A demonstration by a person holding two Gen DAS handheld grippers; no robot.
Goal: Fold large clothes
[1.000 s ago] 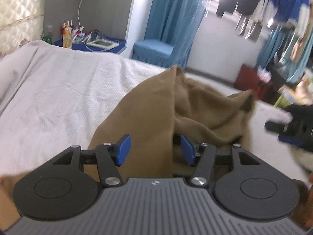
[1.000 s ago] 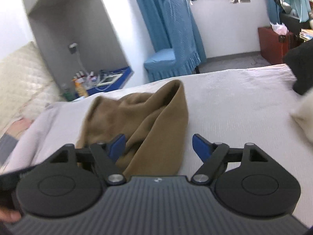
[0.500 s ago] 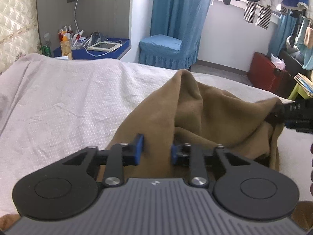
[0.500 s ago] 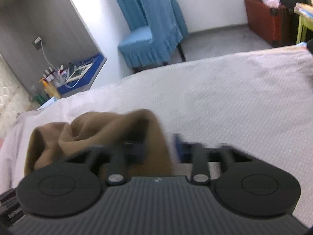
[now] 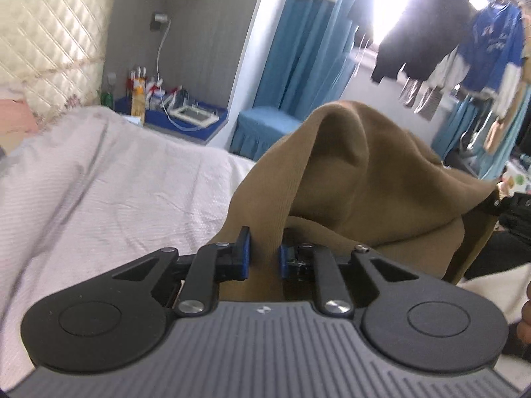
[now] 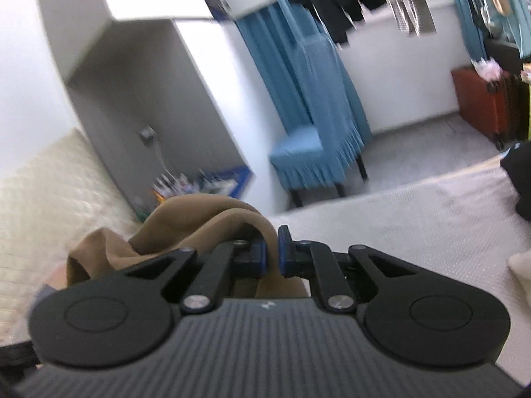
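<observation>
A large brown garment is held up off the white bedspread. My left gripper is shut on a fold of its edge, and the cloth rises in a hump ahead of the fingers. My right gripper is shut on another edge of the brown garment, which bunches to the left of its fingers. The right gripper also shows at the right edge of the left wrist view, past the far end of the cloth.
The bed spreads below both grippers. A blue chair and blue curtains stand beyond it, a blue bedside table with bottles at the left, a padded headboard, hanging clothes and a red case at the right.
Both grippers went from open to shut on the brown garment's edges. Both have then lifted, raising the cloth off the bed.
</observation>
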